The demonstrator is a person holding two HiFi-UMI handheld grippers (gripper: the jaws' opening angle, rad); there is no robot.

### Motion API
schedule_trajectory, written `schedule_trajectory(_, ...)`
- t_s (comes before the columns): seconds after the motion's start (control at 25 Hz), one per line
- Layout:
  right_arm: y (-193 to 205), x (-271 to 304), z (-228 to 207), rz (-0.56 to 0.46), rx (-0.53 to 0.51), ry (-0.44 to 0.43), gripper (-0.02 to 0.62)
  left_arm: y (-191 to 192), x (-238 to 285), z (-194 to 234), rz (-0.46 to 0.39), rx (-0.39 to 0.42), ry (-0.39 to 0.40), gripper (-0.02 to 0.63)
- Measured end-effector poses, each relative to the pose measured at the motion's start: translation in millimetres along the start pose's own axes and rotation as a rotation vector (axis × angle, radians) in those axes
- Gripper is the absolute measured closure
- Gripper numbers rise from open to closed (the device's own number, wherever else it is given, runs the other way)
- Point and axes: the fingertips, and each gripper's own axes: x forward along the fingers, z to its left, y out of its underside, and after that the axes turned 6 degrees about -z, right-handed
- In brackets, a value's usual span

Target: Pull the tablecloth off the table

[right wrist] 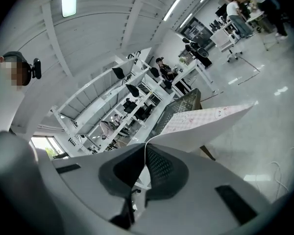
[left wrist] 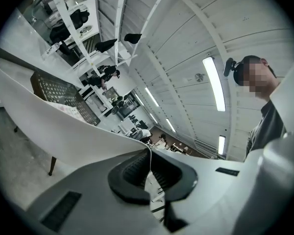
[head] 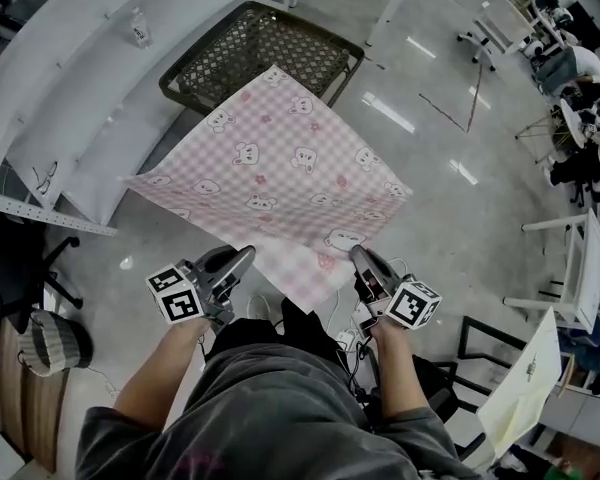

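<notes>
A pink checked tablecloth (head: 280, 173) with cartoon bears hangs spread in the air, half off a dark mesh-topped table (head: 255, 43). My left gripper (head: 242, 261) is shut on the cloth's near left corner. My right gripper (head: 360, 258) is shut on the near right corner. In the left gripper view the cloth's white underside (left wrist: 54, 126) runs out of the gripper (left wrist: 149, 163), pinched between the black pads. The right gripper view shows the same: the cloth edge (right wrist: 206, 126) comes out of the closed gripper (right wrist: 144, 161), and the table (right wrist: 179, 106) lies beyond.
White shelving (head: 70, 78) curves along the left. An office chair (head: 20, 258) and a wooden surface (head: 20, 398) stand at lower left. White desks (head: 580, 268) and chairs (head: 570, 68) stand at the right. The polished grey floor (head: 460, 208) surrounds the table.
</notes>
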Motion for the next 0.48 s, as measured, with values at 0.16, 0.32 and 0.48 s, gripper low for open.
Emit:
schedule_trajectory(0.16, -13.8, -8.9, 23.0, -0.027, -0.016, -0.011, 0.591, -17.1, 0.9, -19.3, -0.017, 0.022, 0.033, 0.604)
schedule_trajectory(0.32, -28.8, -13.5, 41.5, -0.049, -0.041, -0.044, 0.591, -33.8, 1.6, -37.0, -0.037, 0.041, 0.056, 0.605)
schedule_trajectory(0.48, -43.1, -18.6, 60.6, -0.067, -0.063, -0.078, 0.591, -49.8, 1.5, -55.4, -0.059, 0.061, 0.087, 0.604)
